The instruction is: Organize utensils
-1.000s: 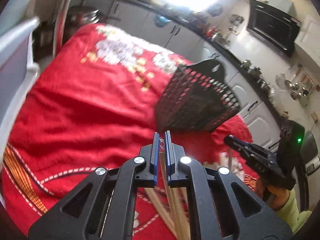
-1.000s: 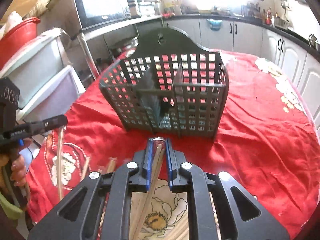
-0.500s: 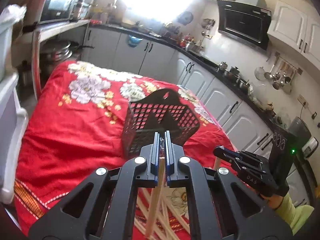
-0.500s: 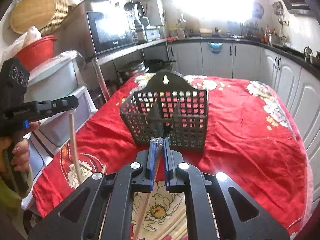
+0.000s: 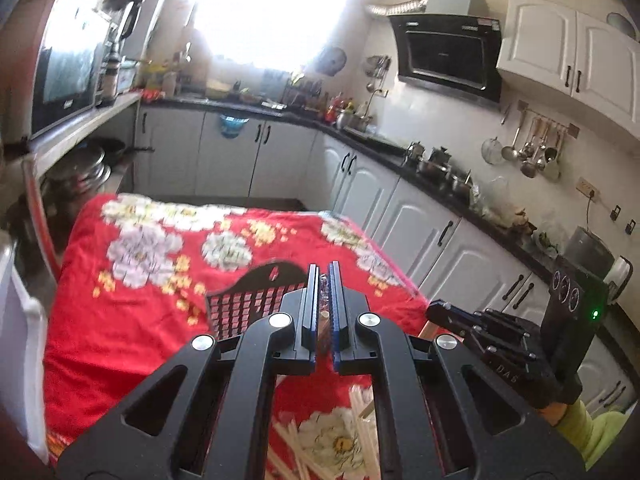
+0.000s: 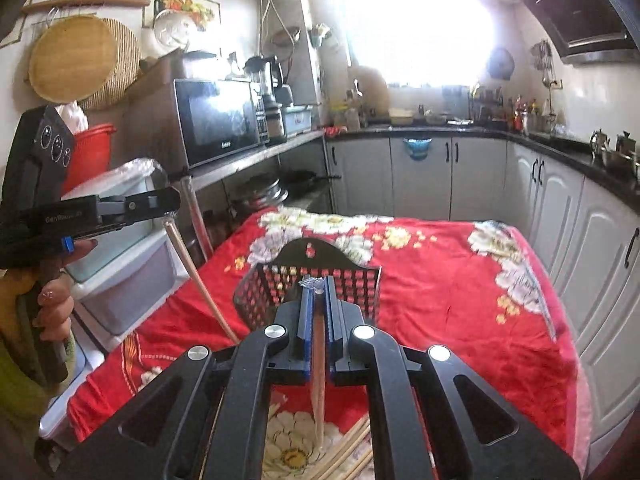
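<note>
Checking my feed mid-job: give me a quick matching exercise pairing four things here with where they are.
Things:
1. left gripper
2. right gripper
3. basket
4. loose chopsticks

Places:
A. standing on the red cloth
B. lying on the cloth below the grippers
C. shut on a chopstick, beside the drawers
D. shut on a chopstick, before the basket

Pairs: 1-C, 2-D, 3-A, 4-B

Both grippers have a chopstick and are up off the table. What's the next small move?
Probably carry the right gripper forward over the black basket and lower its chopstick in: the basket stands just ahead. The left gripper can follow with its chopstick.
</note>
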Demonstrator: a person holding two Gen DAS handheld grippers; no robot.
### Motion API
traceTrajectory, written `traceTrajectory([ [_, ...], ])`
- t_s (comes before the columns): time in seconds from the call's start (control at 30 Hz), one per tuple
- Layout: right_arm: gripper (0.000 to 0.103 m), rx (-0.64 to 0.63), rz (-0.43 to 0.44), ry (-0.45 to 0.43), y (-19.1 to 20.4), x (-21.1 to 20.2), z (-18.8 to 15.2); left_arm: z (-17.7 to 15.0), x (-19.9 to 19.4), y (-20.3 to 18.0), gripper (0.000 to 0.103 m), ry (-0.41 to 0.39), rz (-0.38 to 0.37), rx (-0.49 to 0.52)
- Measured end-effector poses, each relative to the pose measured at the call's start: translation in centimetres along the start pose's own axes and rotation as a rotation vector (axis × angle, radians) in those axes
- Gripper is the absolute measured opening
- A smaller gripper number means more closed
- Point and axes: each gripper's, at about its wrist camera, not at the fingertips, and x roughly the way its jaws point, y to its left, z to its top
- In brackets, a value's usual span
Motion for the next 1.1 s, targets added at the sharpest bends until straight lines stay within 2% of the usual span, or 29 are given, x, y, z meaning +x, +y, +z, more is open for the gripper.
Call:
traceTrajectory([
  [0.2, 0.005, 0.014, -0.006, -0.044, -0.8, 0.0, 2.5, 3.5, 0.3, -1.4, 0.002, -0.051, -0.022, 0.032],
  [0.57, 0.005, 0.018, -0.003, -0.131, -1.7, 0.7, 7.9, 8.9, 0.5, -1.6, 0.002, -0.146, -0.009, 0.049],
  [0.7, 0.005, 0.037, -0.005, -0.151, -2.3, 1.5, 9.1, 9.8, 0.2, -1.7, 0.002, -0.181, 0.013, 0.07],
  [0.87, 0.005, 0.067, -0.007, -0.196, -2.8, 2.5, 10.1, 9.7, 1.2, -1.1, 0.002, -0.188, 0.015, 0.062],
  [1.1, 0.005, 0.049, -0.027, -0.195, -2.5, 5.1, 9.2, 8.5, 3.3, 0.6, 0.002, -0.156, 0.027, 0.037],
])
